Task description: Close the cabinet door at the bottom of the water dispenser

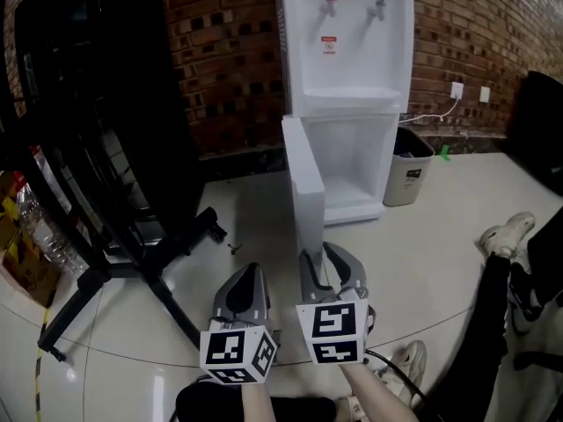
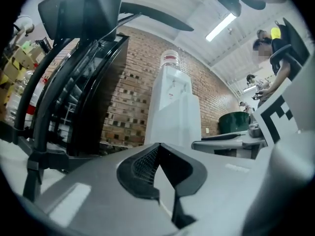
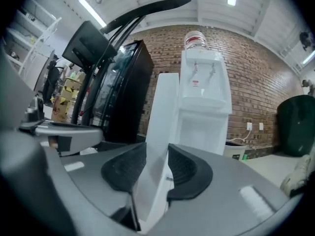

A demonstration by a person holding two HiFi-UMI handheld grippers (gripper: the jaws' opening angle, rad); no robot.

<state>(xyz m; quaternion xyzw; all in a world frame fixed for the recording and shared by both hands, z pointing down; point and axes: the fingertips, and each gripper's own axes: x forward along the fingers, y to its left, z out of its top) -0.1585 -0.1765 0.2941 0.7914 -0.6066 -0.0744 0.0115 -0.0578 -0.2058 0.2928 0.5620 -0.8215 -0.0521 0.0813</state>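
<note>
While my right gripper [image 1: 318, 258] sits clamped on the free edge of the cabinet door [image 1: 303, 192], I see that door standing wide open, hinged at the left of the water dispenser [image 1: 347, 42] base in the head view and jutting straight out from it. My left gripper [image 1: 251, 271], jaws together on nothing, hangs beside the right one, out in front of the dispenser.
</note>
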